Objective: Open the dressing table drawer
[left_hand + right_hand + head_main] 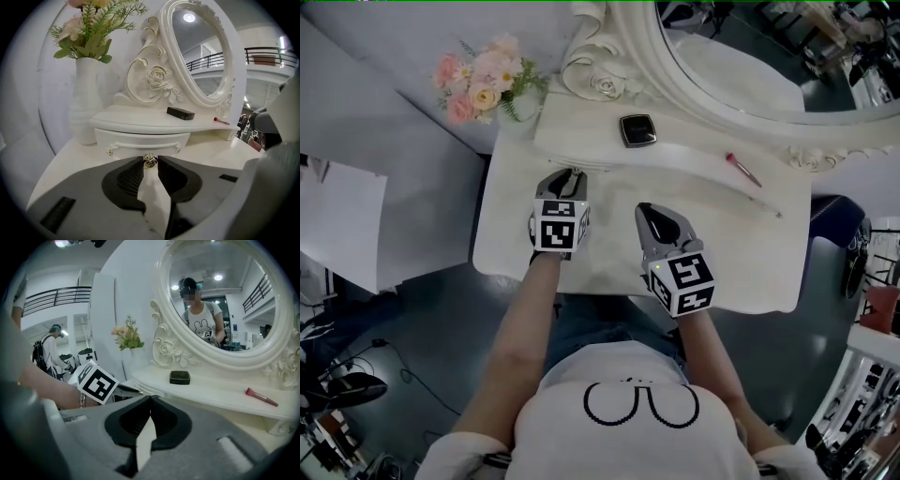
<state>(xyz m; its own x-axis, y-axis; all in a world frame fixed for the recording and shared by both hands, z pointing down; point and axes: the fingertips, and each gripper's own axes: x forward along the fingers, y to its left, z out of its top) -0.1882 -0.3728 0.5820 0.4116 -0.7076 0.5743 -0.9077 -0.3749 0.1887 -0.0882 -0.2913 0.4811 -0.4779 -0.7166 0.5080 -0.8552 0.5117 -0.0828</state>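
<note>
The small white drawer [140, 142] sits under the dressing table's raised shelf [675, 159], with a small gold knob [150, 160] at its lower front. In the left gripper view my left gripper [150, 161] has its dark pads pressed on that knob from both sides. From the head view the left gripper [568, 178] points at the shelf's left front, where the drawer front is hidden. My right gripper [648, 214] hovers over the tabletop to the right, its jaws shut on nothing [150, 398]. The left gripper's marker cube [97, 383] shows in the right gripper view.
A white vase of pink flowers [487, 84] stands at the table's back left. On the shelf lie a black compact [637, 129] and a pink lipstick [743, 171]. An oval mirror [750, 56] rises behind. The person sits at the table's front edge [609, 286].
</note>
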